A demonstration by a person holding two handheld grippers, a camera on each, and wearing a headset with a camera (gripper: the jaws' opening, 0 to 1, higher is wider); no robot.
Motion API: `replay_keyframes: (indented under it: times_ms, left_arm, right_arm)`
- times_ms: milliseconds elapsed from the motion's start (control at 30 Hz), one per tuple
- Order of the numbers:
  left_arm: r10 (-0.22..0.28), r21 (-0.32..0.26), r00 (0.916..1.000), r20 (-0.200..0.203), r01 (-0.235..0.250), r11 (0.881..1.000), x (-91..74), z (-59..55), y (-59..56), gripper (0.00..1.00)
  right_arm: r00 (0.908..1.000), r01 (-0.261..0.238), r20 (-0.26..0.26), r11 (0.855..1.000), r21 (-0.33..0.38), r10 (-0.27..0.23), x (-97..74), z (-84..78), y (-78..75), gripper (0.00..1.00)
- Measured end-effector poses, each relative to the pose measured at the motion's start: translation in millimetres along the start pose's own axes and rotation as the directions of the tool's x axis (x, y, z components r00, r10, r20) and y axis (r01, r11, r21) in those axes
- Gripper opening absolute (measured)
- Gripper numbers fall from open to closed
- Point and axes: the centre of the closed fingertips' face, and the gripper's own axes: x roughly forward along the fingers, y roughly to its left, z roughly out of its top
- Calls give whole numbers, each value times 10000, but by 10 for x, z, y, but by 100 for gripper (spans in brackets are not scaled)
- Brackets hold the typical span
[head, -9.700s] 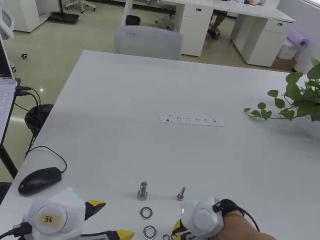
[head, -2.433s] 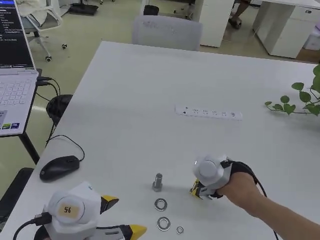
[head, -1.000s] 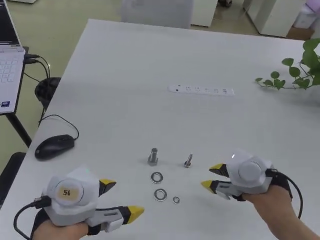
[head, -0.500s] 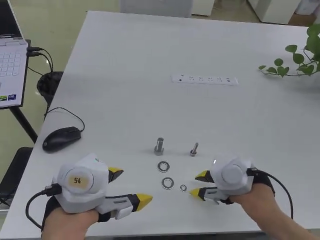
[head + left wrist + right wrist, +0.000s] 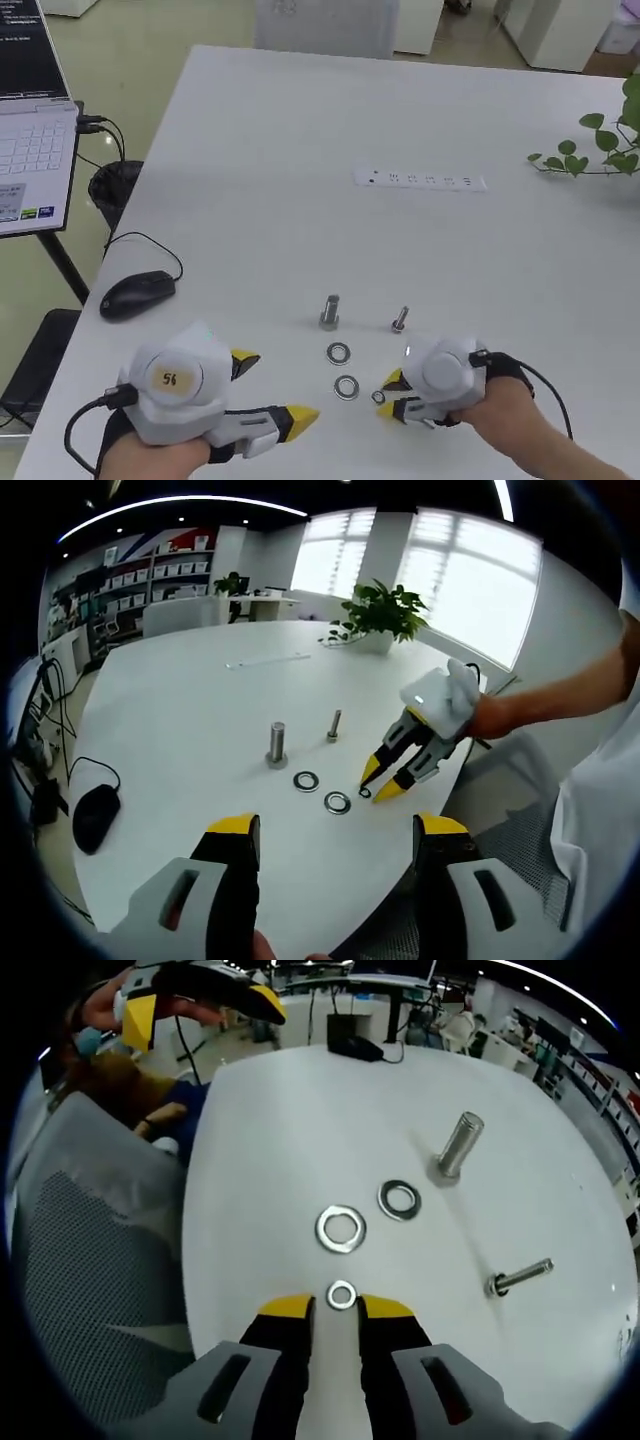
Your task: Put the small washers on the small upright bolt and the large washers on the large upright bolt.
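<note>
The large bolt [image 5: 330,311] and the small bolt [image 5: 400,320] stand upright on the white table [image 5: 300,180]. Two large washers [image 5: 339,352] [image 5: 347,386] and one small washer [image 5: 378,397] lie flat in front of them. My right gripper [image 5: 389,394] is low at the table, open by a narrow gap. In the right gripper view the small washer [image 5: 342,1294] lies just ahead of and between its fingertips [image 5: 290,1307], untouched. My left gripper [image 5: 275,388] is held wide open at the left, off the washers, with nothing in it [image 5: 337,827].
A black mouse [image 5: 137,294] with its cable lies at the table's left edge. A white power strip [image 5: 420,181] sits mid-table, and a plant [image 5: 600,150] at the far right. A laptop [image 5: 30,130] stands on a stand to the left. The near table edge is close behind both grippers.
My right gripper has moved left and down to the small washer, and its jaws have narrowed. The left gripper has stayed open in about the same place. The head camera has shifted.
</note>
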Motion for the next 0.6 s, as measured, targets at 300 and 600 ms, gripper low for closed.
replay_keyframes:
  times_ms: [300,600]
  left_arm:
    - [-149,163,9999,31,149,9998,21,77,-33,61]
    - [-336,368,9994,-59,338,9988,69,119,-83,61]
  right_arm:
    - [9996,-296,-31,9994,-204,295,11,12,-35,15]
    - [10000,-11,4,10000,-32,11,2,4,-34,14]
